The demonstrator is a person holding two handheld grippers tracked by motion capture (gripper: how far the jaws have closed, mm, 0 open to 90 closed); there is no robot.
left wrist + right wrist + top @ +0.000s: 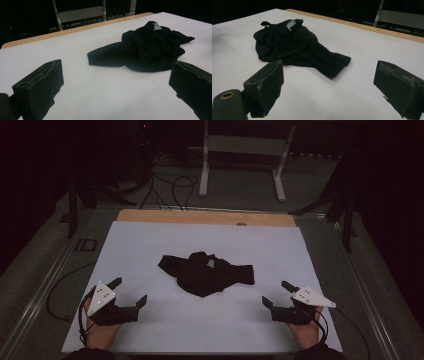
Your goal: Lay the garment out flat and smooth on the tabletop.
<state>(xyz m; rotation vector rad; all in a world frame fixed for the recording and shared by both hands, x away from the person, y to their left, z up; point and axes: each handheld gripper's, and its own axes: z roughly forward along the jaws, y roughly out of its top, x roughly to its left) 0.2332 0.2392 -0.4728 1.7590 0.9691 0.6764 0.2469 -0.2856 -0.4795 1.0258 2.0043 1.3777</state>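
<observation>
A crumpled black garment (206, 272) with a small white label lies in a heap at the middle of the white table cover (150, 245). My left gripper (129, 291) rests near the front left, open, its jaws wide apart and pointing toward the cloth with nothing between them. My right gripper (278, 294) rests near the front right, also open and empty. In the left gripper view the garment (147, 50) lies ahead and to the right; in the right gripper view the garment (294, 45) lies ahead and to the left. Neither gripper touches it.
A wooden table edge (205, 216) shows past the white cover at the far side. Beyond it stand a white metal frame (240, 160) and loose cables (167, 187) on the floor. Dark stand legs (345, 220) flank the table.
</observation>
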